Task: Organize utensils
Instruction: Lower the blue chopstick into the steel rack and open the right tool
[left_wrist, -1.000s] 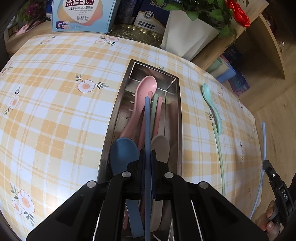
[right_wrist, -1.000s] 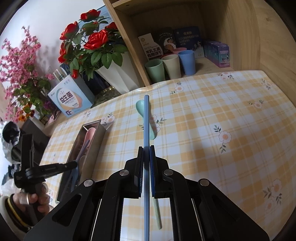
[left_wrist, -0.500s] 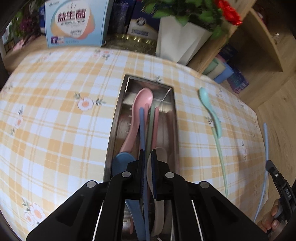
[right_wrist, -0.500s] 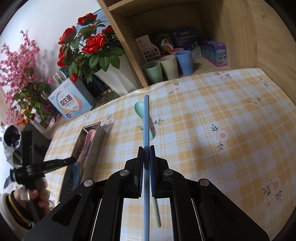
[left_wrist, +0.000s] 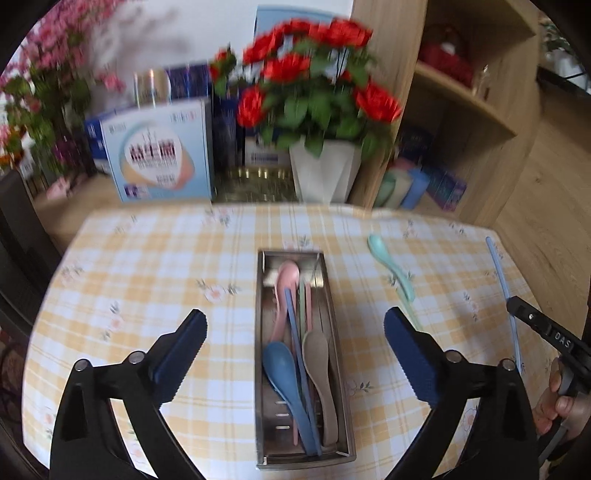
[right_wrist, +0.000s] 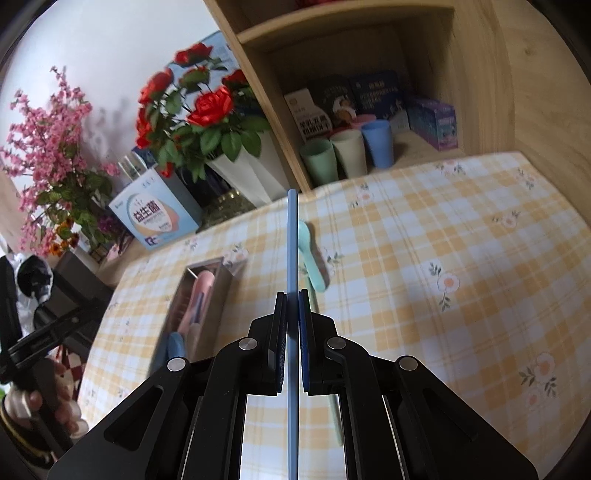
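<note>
Your right claw (right_wrist: 292, 325) pinches a blue chopstick (right_wrist: 292, 251), its long axis pointing away along the fingers, above the table (right_wrist: 443, 258). Its near end is cut off by the frame edge. Your left claw (left_wrist: 293, 328) is opening wide, empty, above the tray (left_wrist: 338, 332) of utensils.

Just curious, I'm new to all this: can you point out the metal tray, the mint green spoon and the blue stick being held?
metal tray (left_wrist: 334, 317), left wrist view, right wall.
mint green spoon (left_wrist: 378, 246), left wrist view, bowl.
blue stick (right_wrist: 292, 243), right wrist view, shaft beyond the tool.
</note>
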